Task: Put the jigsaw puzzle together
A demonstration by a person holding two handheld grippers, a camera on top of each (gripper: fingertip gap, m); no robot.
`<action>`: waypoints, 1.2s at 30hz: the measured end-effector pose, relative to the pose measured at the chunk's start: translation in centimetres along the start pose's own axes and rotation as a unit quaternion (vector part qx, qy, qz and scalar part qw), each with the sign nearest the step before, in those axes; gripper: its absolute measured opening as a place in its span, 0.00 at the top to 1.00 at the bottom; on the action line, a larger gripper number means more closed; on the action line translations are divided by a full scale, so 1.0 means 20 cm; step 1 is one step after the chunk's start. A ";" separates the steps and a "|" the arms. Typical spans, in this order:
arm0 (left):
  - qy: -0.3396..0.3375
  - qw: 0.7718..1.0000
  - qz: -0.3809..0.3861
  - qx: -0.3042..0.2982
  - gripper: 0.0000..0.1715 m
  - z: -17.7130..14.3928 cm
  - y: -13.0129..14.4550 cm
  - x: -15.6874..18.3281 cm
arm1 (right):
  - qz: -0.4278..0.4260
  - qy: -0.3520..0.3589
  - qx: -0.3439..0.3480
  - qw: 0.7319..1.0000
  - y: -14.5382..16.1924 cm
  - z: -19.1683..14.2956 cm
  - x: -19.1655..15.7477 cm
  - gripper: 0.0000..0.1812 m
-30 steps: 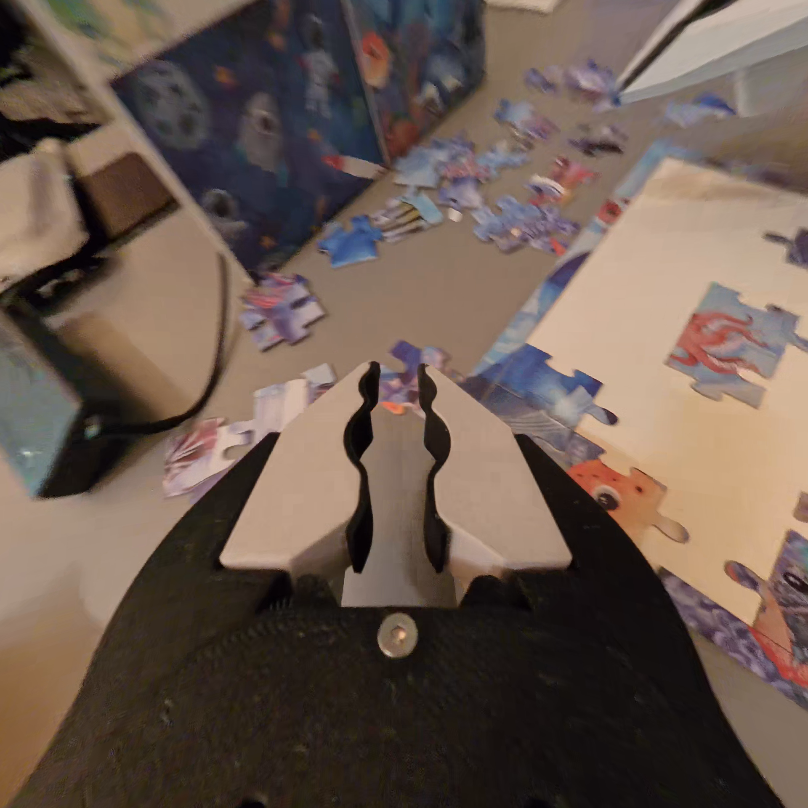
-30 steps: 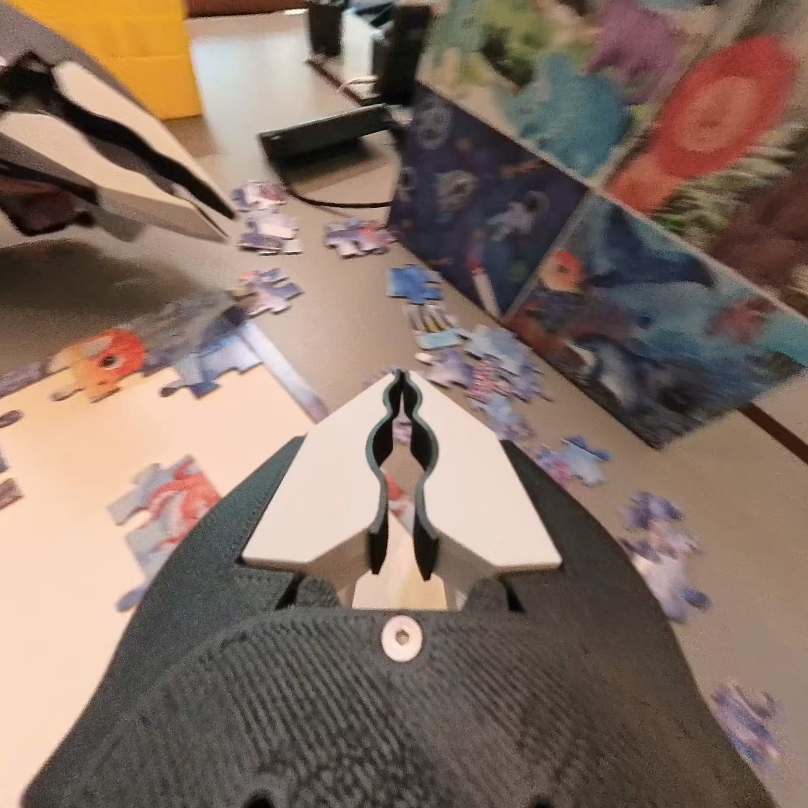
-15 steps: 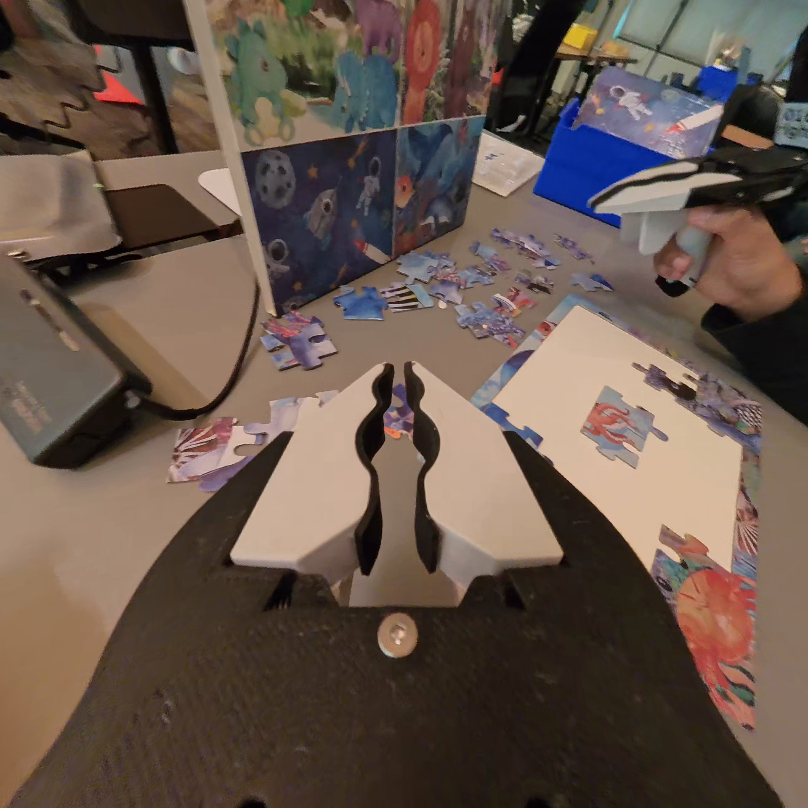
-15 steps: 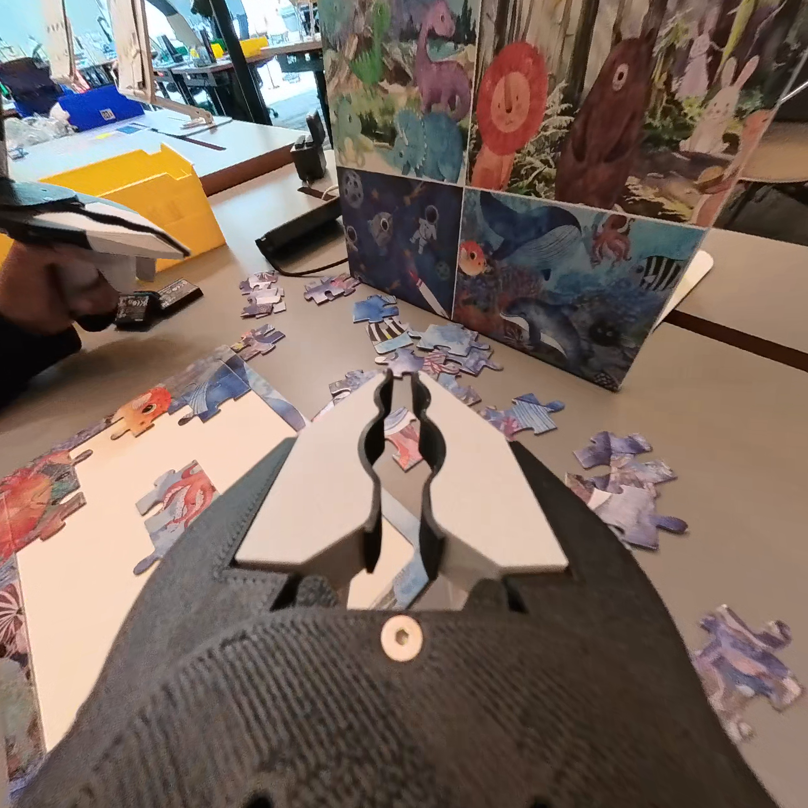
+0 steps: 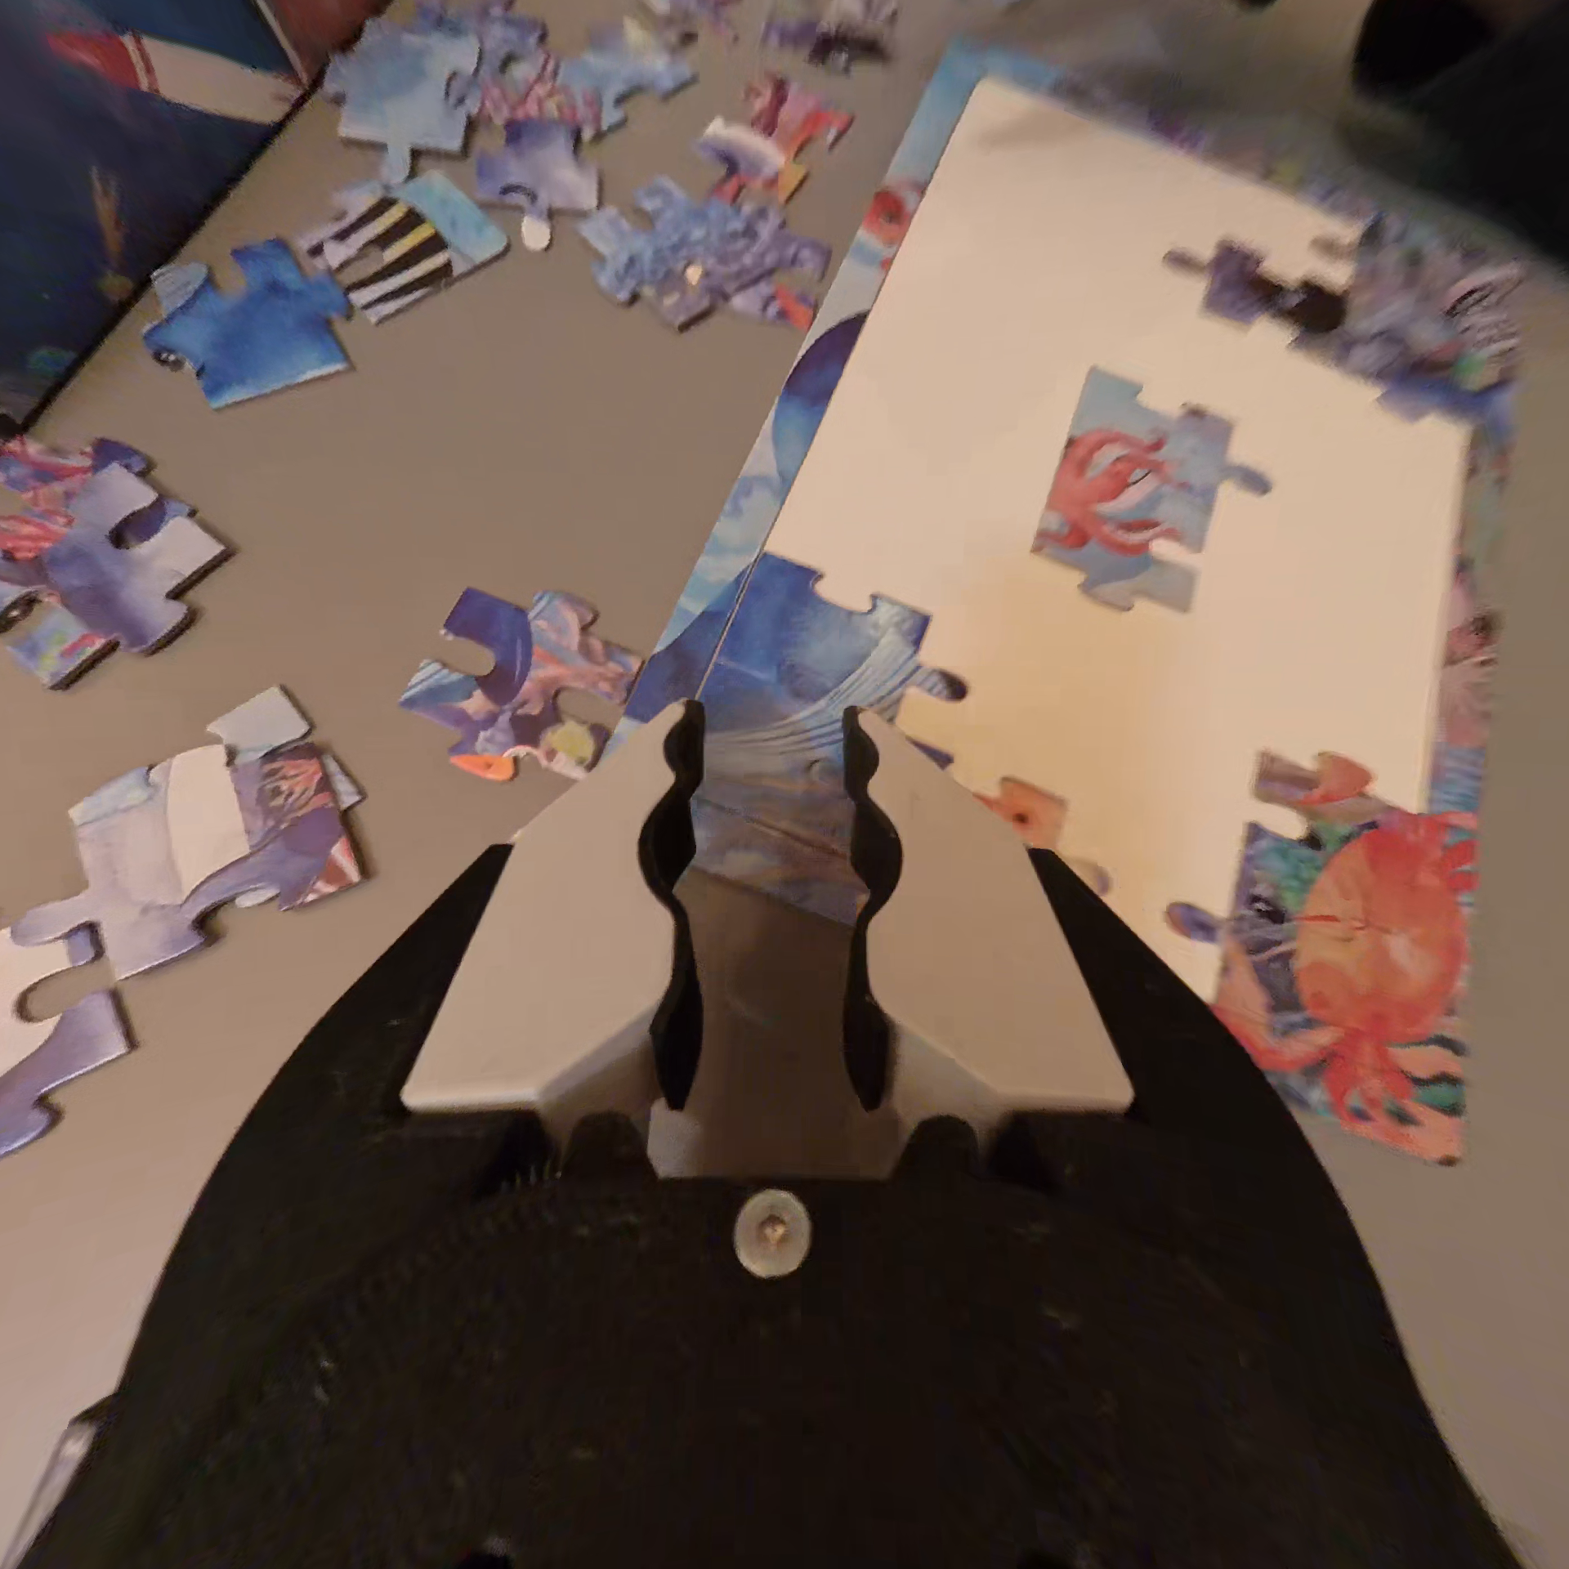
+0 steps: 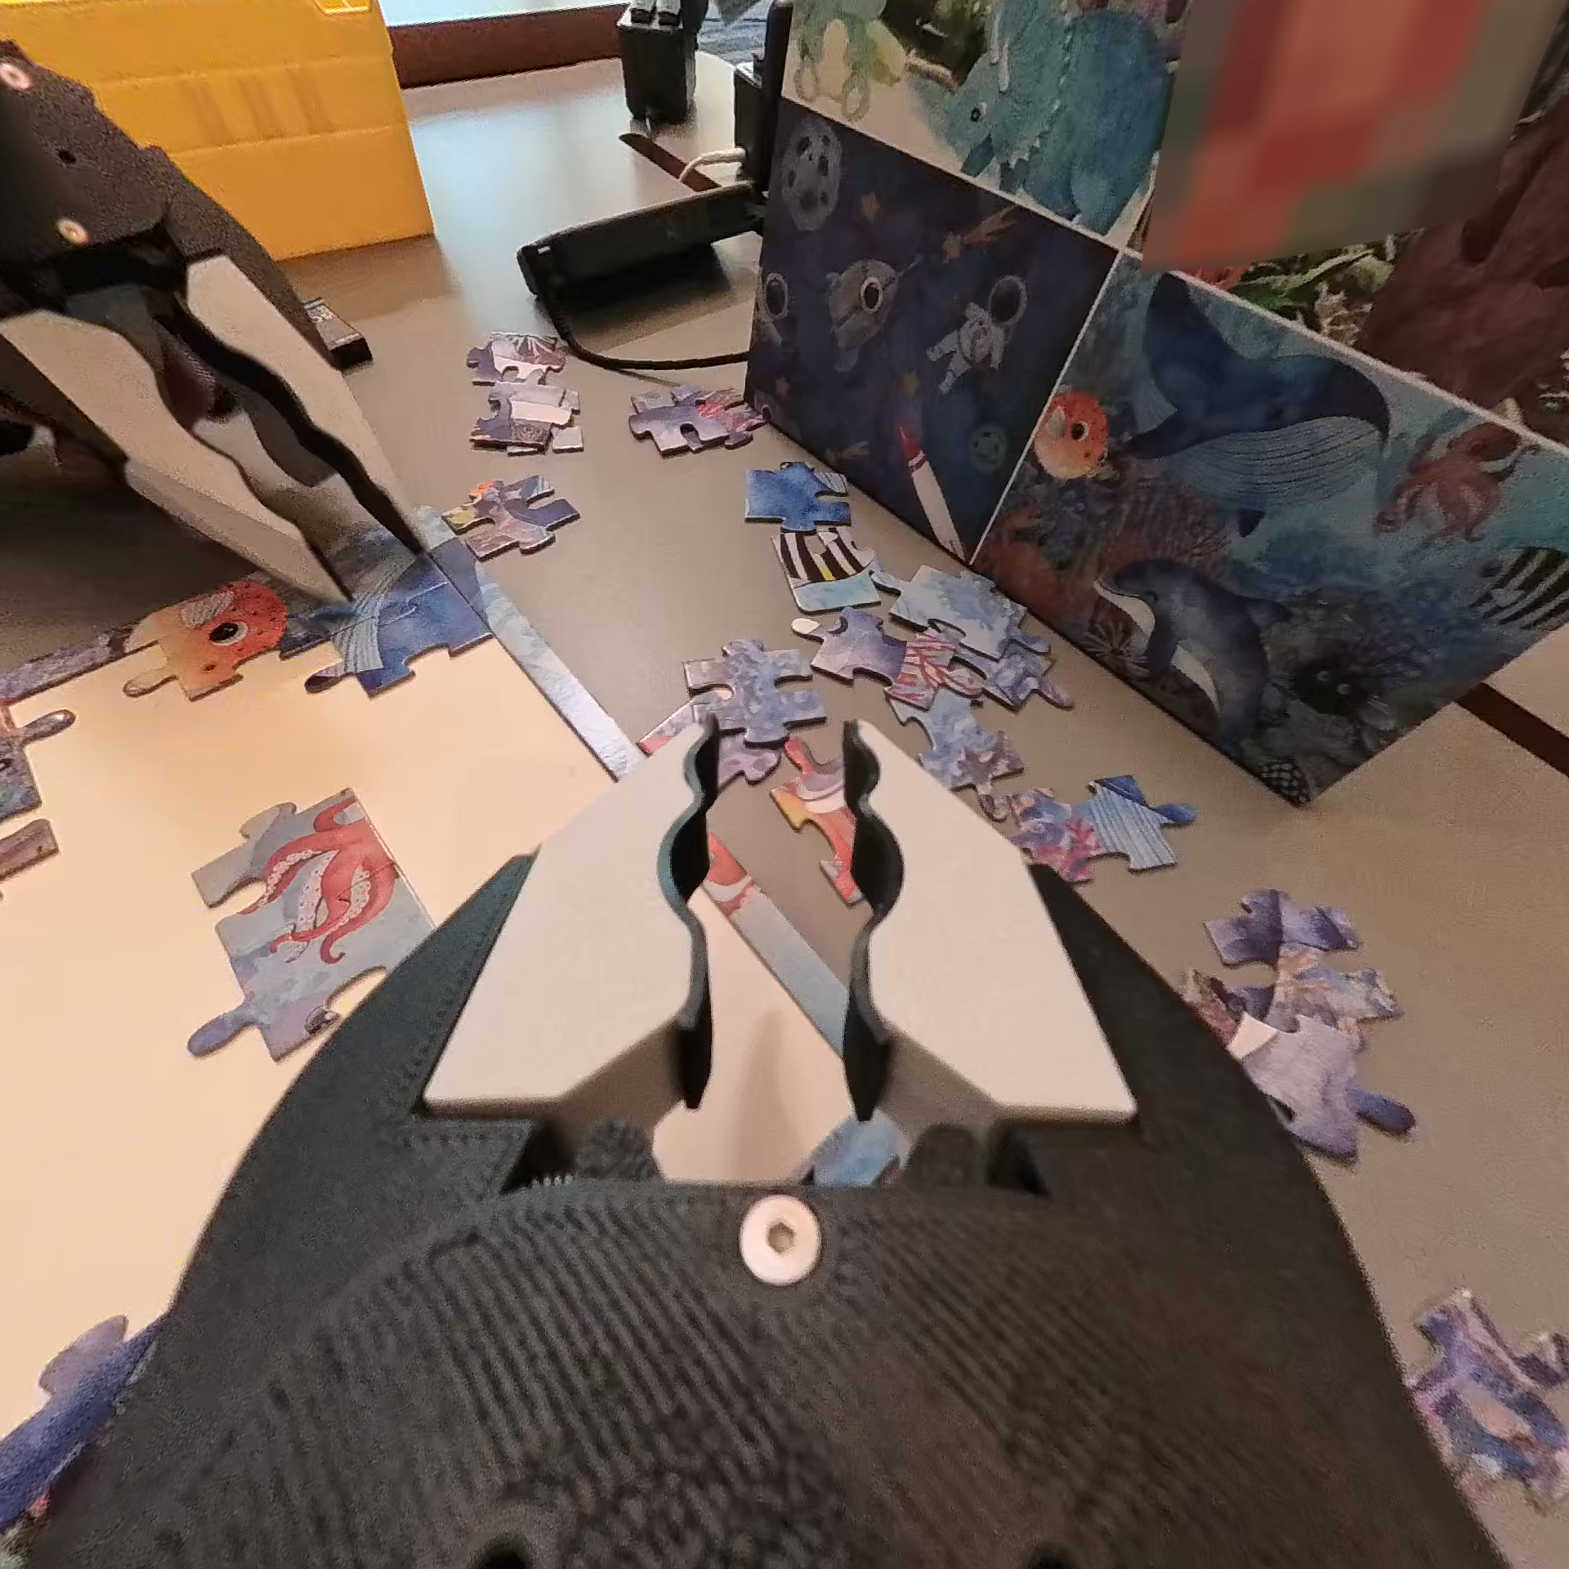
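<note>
The white puzzle tray (image 5: 1104, 722) lies on the grey table, with border pieces set along its edges; it also shows in the right wrist view (image 6: 127, 849). A red octopus piece (image 5: 1121, 492) lies loose in its middle. My left gripper (image 5: 773, 717) is open and empty, low over the blue whale piece (image 5: 815, 662) at the tray's corner, next to an orange fish piece (image 5: 1019, 815). My right gripper (image 6: 778, 734) is open and empty, above loose pieces (image 6: 815, 806) just off the tray's edge. The left gripper (image 6: 373, 560) also shows in the right wrist view.
Several loose pieces (image 5: 518, 688) are scattered on the table left of the tray. An upright picture board (image 6: 1189, 475) stands behind them. A yellow box (image 6: 255, 127) and a black device (image 6: 645, 238) with a cable stand farther back. One gripper's finger ends stand about 20 cm off the other's.
Both grippers have opened wider. The left one has dropped and tilted down onto the tray's corner. The right one has come lower over the loose pieces.
</note>
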State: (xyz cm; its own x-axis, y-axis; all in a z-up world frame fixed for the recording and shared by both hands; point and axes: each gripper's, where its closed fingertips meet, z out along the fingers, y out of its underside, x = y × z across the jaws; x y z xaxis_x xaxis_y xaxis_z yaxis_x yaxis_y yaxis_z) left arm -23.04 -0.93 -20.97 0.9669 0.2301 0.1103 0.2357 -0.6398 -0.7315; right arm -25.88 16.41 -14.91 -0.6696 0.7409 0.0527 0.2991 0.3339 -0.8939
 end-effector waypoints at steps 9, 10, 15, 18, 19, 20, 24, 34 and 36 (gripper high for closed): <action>-0.107 0.990 0.019 0.088 0.90 -0.15 -0.15 -0.14 | 0.026 0.028 0.027 0.999 -0.02 -0.06 0.10 0.84; -0.121 0.988 0.014 0.099 0.91 -0.18 -0.16 -0.17 | 0.027 0.030 0.028 0.999 -0.02 -0.06 0.11 0.84; -0.175 0.978 0.002 0.110 0.92 -0.24 -0.15 -0.28 | 0.022 0.033 0.022 0.999 -0.01 -0.05 0.11 0.84; -0.179 0.978 -0.004 0.105 0.93 -0.24 -0.13 -0.30 | 0.015 0.036 0.015 0.999 0.00 -0.04 0.11 0.84; -0.182 0.978 -0.005 0.106 0.93 -0.24 -0.13 -0.30 | 0.012 0.039 0.014 0.999 0.01 -0.04 0.11 0.84; -0.183 0.977 -0.004 0.106 0.93 -0.24 -0.13 -0.31 | 0.010 0.042 0.014 0.999 0.01 -0.04 0.12 0.85; -0.178 0.979 -0.005 0.102 0.94 -0.22 -0.12 -0.30 | 0.007 0.052 0.017 0.998 0.00 -0.05 0.13 0.85; -0.209 0.970 -0.037 0.115 0.95 -0.26 -0.07 -0.40 | 0.022 0.059 0.028 0.998 0.02 -0.05 0.19 0.84; -0.217 0.967 -0.044 0.129 0.95 -0.29 -0.09 -0.41 | 0.029 0.063 0.033 0.997 0.02 -0.06 0.21 0.84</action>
State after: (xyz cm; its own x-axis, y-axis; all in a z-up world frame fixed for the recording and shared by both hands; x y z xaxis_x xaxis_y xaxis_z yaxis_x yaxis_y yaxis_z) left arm -30.91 -5.97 -16.67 0.7989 0.5973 -0.0706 0.2294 -0.4112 -0.8822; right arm -27.62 20.37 -14.54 -0.5604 0.8266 0.0518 0.2864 0.2520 -0.9244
